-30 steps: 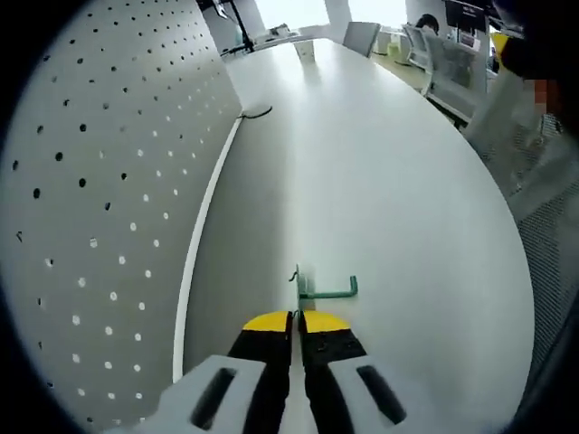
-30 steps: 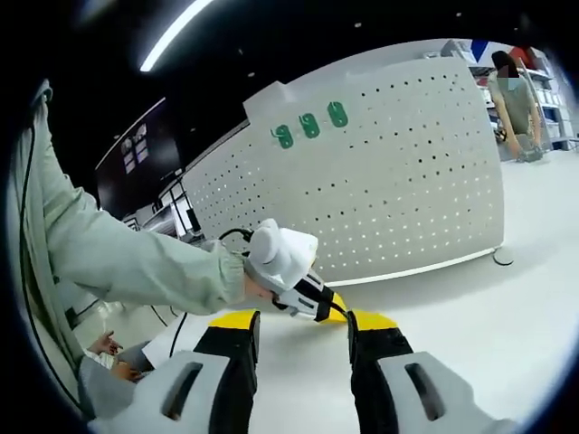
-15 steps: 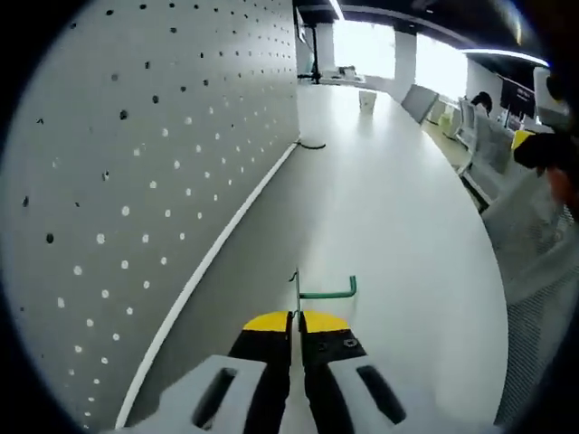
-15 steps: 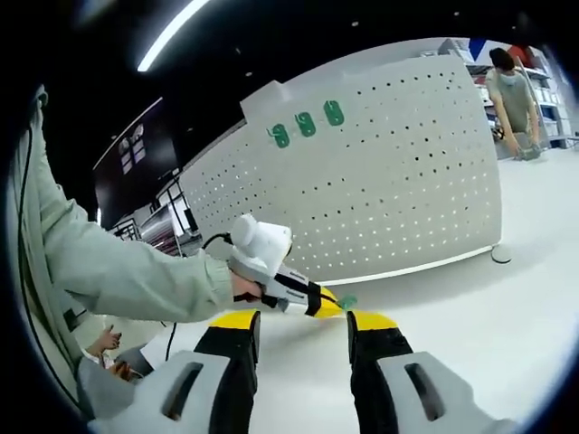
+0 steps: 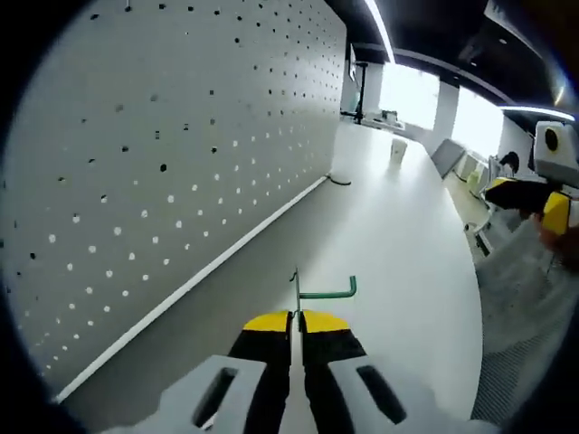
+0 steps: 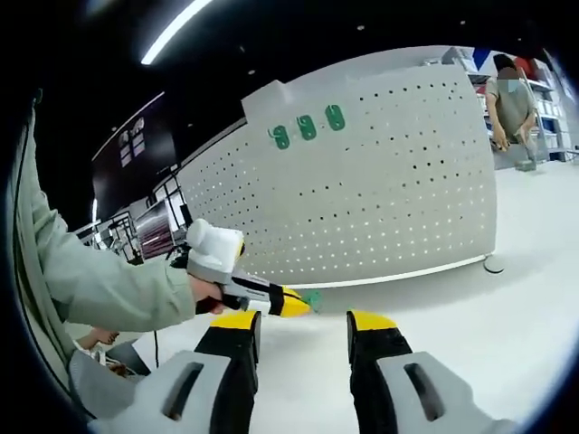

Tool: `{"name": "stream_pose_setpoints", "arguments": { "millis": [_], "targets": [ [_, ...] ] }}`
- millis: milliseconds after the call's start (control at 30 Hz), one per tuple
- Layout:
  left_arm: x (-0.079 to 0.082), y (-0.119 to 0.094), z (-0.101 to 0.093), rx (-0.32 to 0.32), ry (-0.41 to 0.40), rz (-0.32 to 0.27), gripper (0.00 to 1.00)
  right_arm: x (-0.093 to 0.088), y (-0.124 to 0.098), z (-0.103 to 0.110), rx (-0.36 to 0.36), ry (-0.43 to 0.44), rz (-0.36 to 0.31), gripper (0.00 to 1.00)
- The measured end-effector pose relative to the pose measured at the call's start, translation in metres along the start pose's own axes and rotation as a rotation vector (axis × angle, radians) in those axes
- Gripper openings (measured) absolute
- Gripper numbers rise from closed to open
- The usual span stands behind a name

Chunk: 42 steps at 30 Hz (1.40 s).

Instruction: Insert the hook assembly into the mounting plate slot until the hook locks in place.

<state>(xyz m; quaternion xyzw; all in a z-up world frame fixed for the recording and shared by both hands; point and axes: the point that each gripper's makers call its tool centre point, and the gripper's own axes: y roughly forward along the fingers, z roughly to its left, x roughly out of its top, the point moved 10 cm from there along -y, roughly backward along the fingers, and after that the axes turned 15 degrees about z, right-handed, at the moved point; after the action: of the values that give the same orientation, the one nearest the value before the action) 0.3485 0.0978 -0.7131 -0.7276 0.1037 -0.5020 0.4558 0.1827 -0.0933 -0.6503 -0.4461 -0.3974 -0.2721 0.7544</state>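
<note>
**Left gripper view: hook in hand, not yet at the board**

Left gripper (image 5: 296,318) has its jaws closed on the hook (image 5: 321,290), a thin green wire piece with an upright stem and an arm bent up at the tip. It sits above the white tabletop (image 5: 398,244), apart from the pegboard (image 5: 163,154); nothing inserted yet. Judgement: grasp done; approach, seating and locking remain.

Right gripper view: right gripper (image 6: 303,324) has jaws apart, holding nothing. The left gripper (image 6: 288,303) comes in with a green bit at its tip, short of the board (image 6: 389,190). Three green hooks (image 6: 308,127) already hang near the top edge.

Board is matte white, slightly curved, with a regular hole grid. Tabletop is smooth and a little glossy.
</note>
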Motion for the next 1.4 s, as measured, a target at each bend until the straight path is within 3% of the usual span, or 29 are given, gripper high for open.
{"name": "stream_pose_setpoints", "arguments": {
  "millis": [267,467,733,800,1033,1133,1400],
  "targets": [
    [-0.012,-0.029,-0.011,0.003,-0.03,-0.068,0.03,0.008,-0.006,0.01,-0.001,-0.048,-0.002,0.36],
    [-0.025,-0.055,-0.025,0.017,-0.065,-0.149,0.03,0.024,-0.018,0.021,-0.011,-0.112,-0.026,0.36],
    [-0.033,-0.092,-0.042,0.051,-0.114,-0.313,0.03,0.037,-0.027,0.04,-0.002,-0.176,-0.046,0.36],
    [-0.033,-0.106,-0.045,0.112,-0.125,-0.4,0.03,0.041,-0.029,0.047,0.006,-0.19,-0.053,0.36],
    [-0.029,-0.132,-0.063,0.163,-0.127,-0.555,0.03,0.054,-0.03,0.064,0.034,-0.216,-0.067,0.36],
    [-0.027,-0.141,-0.071,0.164,-0.125,-0.613,0.03,0.062,-0.031,0.072,0.067,-0.2,-0.082,0.35],
    [-0.019,-0.157,-0.088,0.08,-0.168,-0.718,0.03,0.08,-0.031,0.09,0.112,-0.225,-0.117,0.32]
  ]
}}
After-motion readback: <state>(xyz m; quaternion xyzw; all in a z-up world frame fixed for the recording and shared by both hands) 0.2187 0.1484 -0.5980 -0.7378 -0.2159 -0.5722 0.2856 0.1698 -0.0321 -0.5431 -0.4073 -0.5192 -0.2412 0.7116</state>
